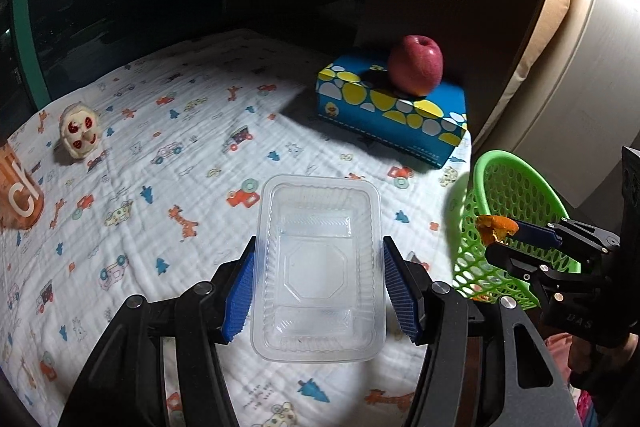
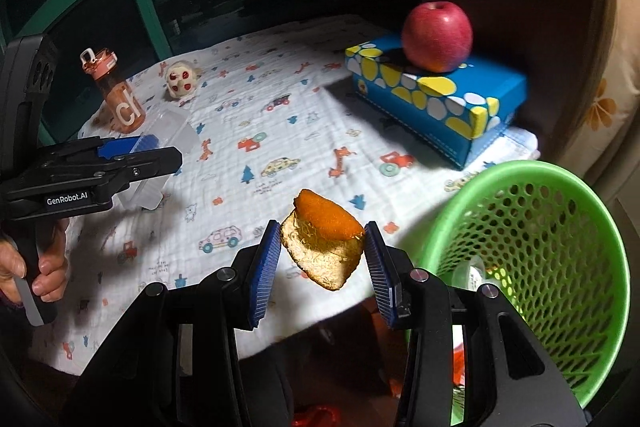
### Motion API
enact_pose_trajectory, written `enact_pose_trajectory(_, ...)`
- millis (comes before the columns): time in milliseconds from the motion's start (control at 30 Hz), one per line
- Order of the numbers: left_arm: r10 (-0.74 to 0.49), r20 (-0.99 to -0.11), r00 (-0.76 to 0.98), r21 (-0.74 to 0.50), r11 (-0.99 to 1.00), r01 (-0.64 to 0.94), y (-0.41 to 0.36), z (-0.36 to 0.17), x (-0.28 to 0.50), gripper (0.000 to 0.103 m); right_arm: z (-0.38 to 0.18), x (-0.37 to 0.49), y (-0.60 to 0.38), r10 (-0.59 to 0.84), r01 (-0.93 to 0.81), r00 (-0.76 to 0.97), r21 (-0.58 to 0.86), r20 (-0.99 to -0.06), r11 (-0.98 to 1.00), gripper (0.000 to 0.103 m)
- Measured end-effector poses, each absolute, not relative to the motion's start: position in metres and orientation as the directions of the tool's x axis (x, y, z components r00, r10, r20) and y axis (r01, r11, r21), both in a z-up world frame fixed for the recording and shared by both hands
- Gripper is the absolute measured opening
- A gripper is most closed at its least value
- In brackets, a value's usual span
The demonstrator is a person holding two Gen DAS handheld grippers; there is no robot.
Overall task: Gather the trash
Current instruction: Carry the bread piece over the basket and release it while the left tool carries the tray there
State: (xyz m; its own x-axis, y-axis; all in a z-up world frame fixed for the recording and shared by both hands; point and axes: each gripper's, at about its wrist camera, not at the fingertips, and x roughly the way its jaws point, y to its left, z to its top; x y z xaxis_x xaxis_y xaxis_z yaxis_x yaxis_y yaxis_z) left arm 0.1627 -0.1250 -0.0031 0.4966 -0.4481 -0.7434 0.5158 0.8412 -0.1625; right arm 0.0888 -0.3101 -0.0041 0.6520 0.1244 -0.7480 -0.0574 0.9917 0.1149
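Note:
My left gripper (image 1: 318, 263) is shut on a clear plastic food container (image 1: 318, 267), held above the patterned tablecloth (image 1: 160, 131). My right gripper (image 2: 320, 247) is shut on a piece of orange peel (image 2: 322, 239), held over the table's front edge just left of the green mesh basket (image 2: 560, 247). In the left wrist view the right gripper (image 1: 500, 233) holds the peel (image 1: 494, 227) at the basket's (image 1: 516, 195) rim. In the right wrist view the left gripper (image 2: 152, 151) with the container (image 2: 168, 131) is at far left. Some white trash (image 2: 474, 273) lies in the basket.
A red apple (image 1: 416, 65) sits on a blue tissue box (image 1: 392, 111) at the back right. A small plush toy (image 1: 80, 131) and an orange water bottle (image 2: 116, 91) stand at the back left. A dark window lies behind the table.

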Motion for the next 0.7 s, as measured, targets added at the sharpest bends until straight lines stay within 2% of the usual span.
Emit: enact_pose_trajectory(700,-0.548,-0.742,0.386,-0.137,0.687,0.713,-0.269,0.013,0.131,0.057,-0.012,0.024,-0.437,-0.064,0.23,0.647,0.115,-0.76,0.966,0.045)
